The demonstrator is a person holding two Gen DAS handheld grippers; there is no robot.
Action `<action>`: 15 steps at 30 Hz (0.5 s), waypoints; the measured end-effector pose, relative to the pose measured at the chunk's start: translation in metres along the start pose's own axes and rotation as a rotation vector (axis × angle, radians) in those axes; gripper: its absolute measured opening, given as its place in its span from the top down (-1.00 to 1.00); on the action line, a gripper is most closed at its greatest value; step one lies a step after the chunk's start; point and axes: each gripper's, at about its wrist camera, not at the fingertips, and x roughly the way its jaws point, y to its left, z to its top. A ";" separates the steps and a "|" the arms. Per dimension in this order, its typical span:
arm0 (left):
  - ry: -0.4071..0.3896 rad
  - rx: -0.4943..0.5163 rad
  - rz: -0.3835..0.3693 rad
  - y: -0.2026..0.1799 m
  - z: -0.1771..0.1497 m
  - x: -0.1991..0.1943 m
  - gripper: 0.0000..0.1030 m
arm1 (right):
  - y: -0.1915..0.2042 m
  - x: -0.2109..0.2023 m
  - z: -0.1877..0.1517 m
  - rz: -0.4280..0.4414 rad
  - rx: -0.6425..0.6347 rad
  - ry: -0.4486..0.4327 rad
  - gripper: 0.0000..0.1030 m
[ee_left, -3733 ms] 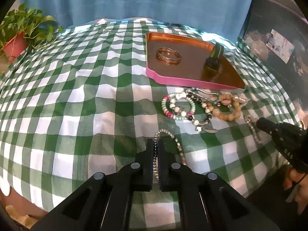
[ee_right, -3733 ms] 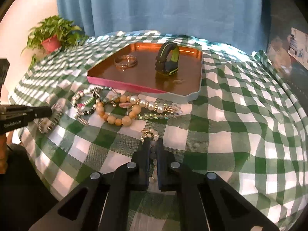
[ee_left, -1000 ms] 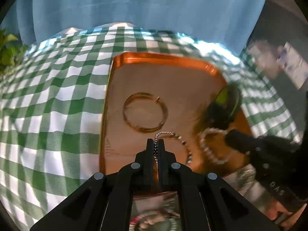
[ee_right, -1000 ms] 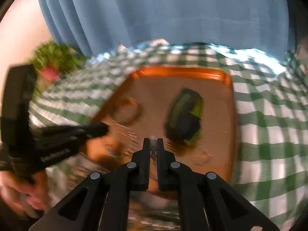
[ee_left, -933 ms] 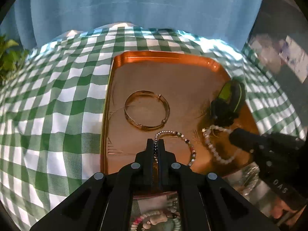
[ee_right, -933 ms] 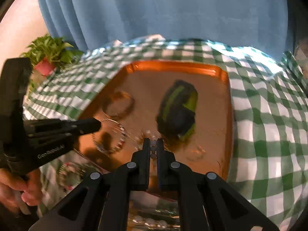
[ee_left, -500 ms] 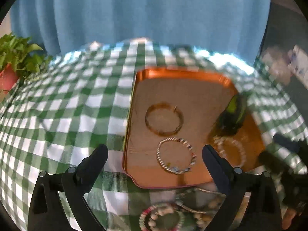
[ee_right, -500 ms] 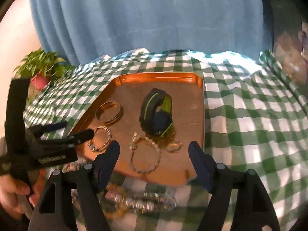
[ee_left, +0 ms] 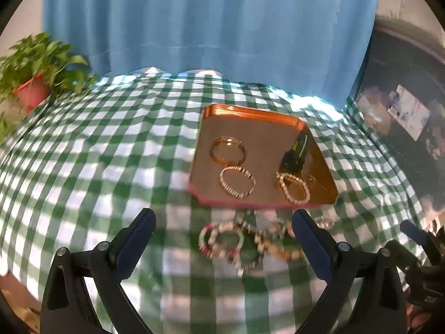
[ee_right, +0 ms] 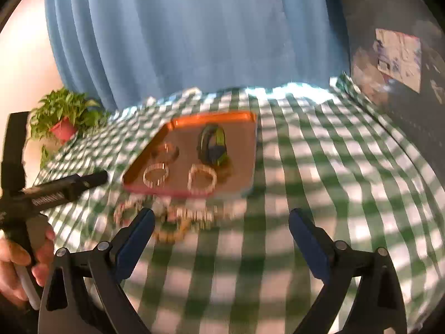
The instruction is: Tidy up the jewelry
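**Both tongs wide, nothing held**

We see the left tongs [ee_left: 222,239] spread wide and empty; the right tongs [ee_right: 221,238], whose jaws have just been opening, likewise grip nothing. On the copper tray [ee_left: 319,194] lie a gold bangle [ee_left: 228,150], two beaded bracelets [ee_left: 237,182] and a dark watch [ee_left: 294,156]; more bracelets (blurred) [ee_left: 244,239] rest on the checked table [ee_left: 111,153] just beside the tray's near edge.

Left hand-held gripper [ee_left: 222,239]: jaws spread wide, nothing between them, pointing downward. Right hand-held gripper [ee_right: 221,236]: jaws just opened further, nothing between. Left hand [ee_right: 19,267] wrapped round the handle.
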 end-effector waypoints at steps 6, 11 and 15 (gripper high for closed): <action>-0.022 0.027 0.029 0.012 -0.030 -0.040 -0.90 | 0.022 -0.044 -0.035 -0.203 -0.157 -0.037 -0.83; -0.026 0.059 0.071 0.017 -0.047 -0.061 -0.90 | 0.023 -0.067 -0.047 -0.100 -0.105 -0.061 -0.32; -0.046 0.057 0.049 0.020 -0.056 -0.069 -0.90 | 0.024 -0.070 -0.052 -0.118 -0.091 -0.084 0.01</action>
